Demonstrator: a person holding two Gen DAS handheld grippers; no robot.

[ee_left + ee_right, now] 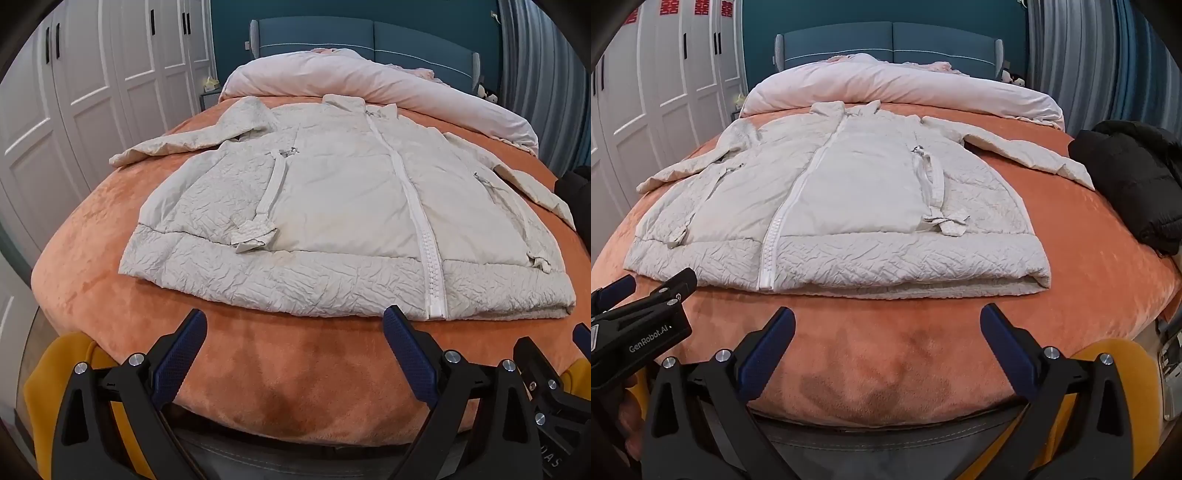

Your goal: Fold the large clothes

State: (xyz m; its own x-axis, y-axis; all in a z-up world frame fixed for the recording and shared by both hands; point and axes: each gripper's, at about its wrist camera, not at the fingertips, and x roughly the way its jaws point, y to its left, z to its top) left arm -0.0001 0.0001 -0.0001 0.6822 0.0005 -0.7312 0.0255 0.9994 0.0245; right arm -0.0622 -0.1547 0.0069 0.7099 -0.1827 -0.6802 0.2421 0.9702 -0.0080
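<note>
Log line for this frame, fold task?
stage: pre-grasp | white jacket flat, zipped | left gripper open, empty | right gripper open, empty | black jacket aside

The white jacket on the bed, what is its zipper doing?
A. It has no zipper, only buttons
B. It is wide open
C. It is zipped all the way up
C: the white zipper runs shut from the hem to the collar of the white jacket, which lies flat on the orange blanket with both front halves joined.
</note>
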